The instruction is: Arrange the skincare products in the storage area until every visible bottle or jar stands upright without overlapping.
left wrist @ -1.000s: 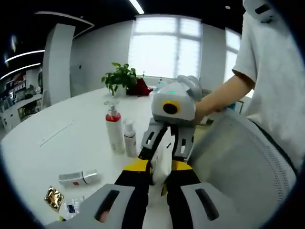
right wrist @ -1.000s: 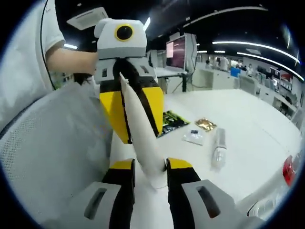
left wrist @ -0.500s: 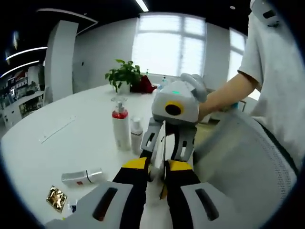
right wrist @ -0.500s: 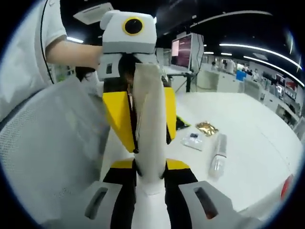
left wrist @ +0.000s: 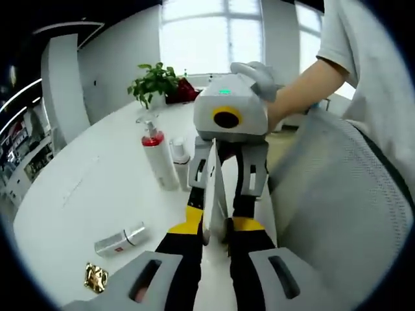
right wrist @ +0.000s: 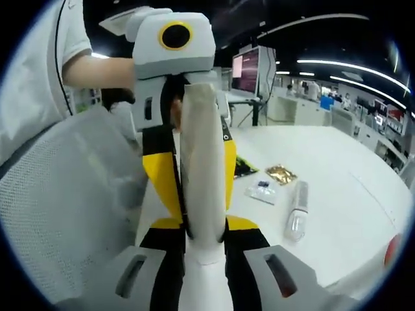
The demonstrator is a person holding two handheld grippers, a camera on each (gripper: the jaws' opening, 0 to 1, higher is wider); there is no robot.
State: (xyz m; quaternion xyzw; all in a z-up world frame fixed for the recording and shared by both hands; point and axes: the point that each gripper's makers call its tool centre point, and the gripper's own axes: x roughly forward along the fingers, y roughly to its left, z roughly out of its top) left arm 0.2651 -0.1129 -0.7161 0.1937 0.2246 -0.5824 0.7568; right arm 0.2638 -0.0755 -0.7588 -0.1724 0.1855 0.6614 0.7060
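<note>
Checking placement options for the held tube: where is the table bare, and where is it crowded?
Bare: the wide white table left of the standing pump bottle, toward the plant. Also open beyond the lying bottle in the right gripper view. Crowded: around the sachets and where both grippers hold the tube.

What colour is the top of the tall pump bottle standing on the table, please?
Red, on the white pump bottle; it shows best in the left gripper view.

Both grippers' fingers clamp white tube (upright).

White tube turned upright — now edge-on between both grippers.
</note>
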